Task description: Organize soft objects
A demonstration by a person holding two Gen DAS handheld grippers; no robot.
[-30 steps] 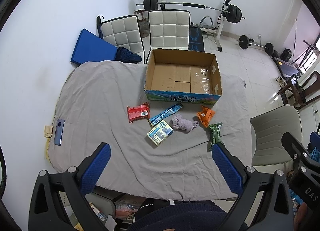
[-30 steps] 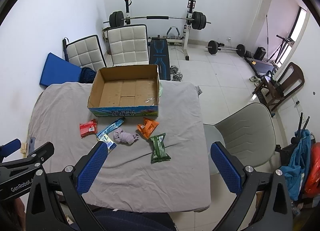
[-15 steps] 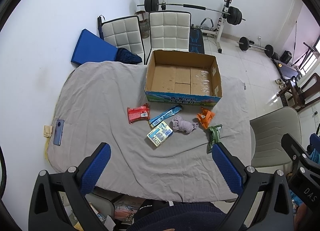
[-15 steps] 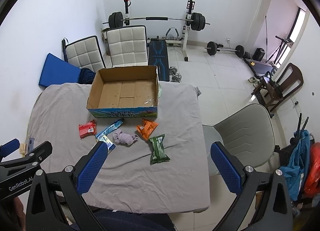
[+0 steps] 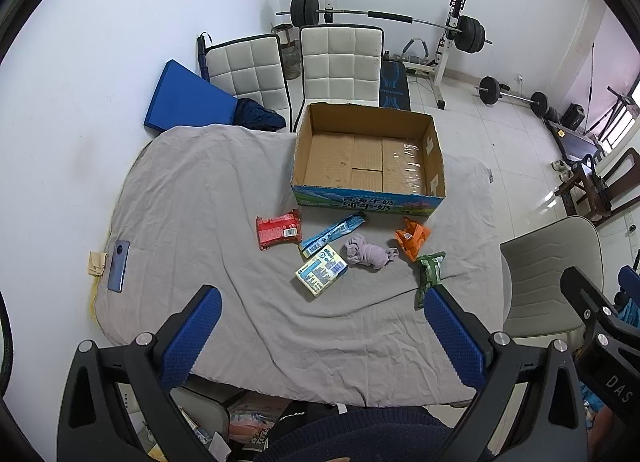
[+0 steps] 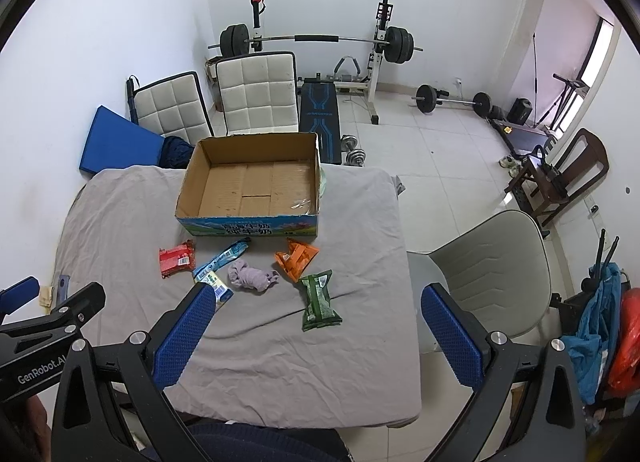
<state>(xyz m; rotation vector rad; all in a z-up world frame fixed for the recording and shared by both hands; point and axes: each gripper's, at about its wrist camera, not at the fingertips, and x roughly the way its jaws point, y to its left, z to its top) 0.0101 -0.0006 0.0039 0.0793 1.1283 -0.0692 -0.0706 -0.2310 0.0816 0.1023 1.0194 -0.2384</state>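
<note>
Overhead, both grippers, left gripper (image 5: 320, 332) and right gripper (image 6: 318, 332), are held wide, empty | "GenRobot" is read on left gripper | purple cloth (image 6: 251, 277) is seen among snack packets, near cardboard box (image 6: 248, 227) bearing Chinese lettering, on grey sheet (image 6: 280, 362).

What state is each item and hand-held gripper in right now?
Cardboard box: open, empty, upright.
Purple cloth: bunched, on the table.
Green packet: lying flat.
Orange packet: crumpled.
Red packet: flat.
Left hand-held gripper: open, empty.
Right hand-held gripper: open, empty.
</note>
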